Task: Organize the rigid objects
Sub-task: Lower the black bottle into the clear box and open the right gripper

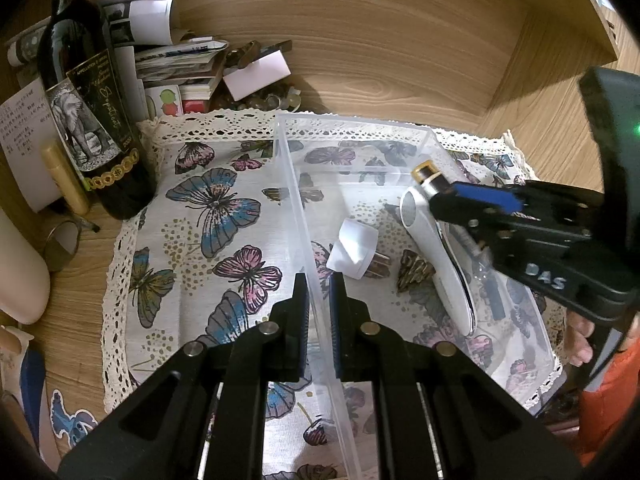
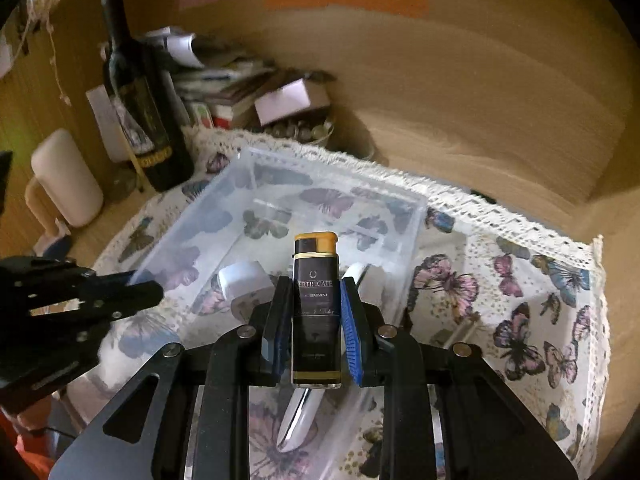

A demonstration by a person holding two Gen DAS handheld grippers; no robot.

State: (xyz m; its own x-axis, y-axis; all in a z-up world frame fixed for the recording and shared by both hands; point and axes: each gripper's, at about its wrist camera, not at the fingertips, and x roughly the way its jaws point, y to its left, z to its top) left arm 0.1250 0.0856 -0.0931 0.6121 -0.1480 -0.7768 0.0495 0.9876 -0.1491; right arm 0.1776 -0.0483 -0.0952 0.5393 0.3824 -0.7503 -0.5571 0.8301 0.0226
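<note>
A clear plastic bin (image 1: 360, 128) sits on a butterfly-print cloth (image 1: 224, 216). My left gripper (image 1: 319, 292) is shut on the bin's left wall, one finger on each side. My right gripper (image 2: 314, 312) is shut on a black and gold lighter (image 2: 316, 300) and holds it over the bin (image 2: 248, 168); the lighter's top shows in the left wrist view (image 1: 425, 172). In the bin lie a white plug adapter (image 1: 354, 252), a white and chrome handheld device (image 1: 436, 264), a small gold ornament (image 1: 414, 270) and a dark pen (image 1: 486, 280).
A wine bottle (image 1: 86, 120) stands at the back left beside a gold tube (image 1: 66, 180), a metal ring (image 1: 60, 246) and a white cylinder (image 2: 66, 178). Stacked papers and boxes (image 1: 180, 64) crowd the back. Wooden walls (image 1: 400, 48) enclose the space.
</note>
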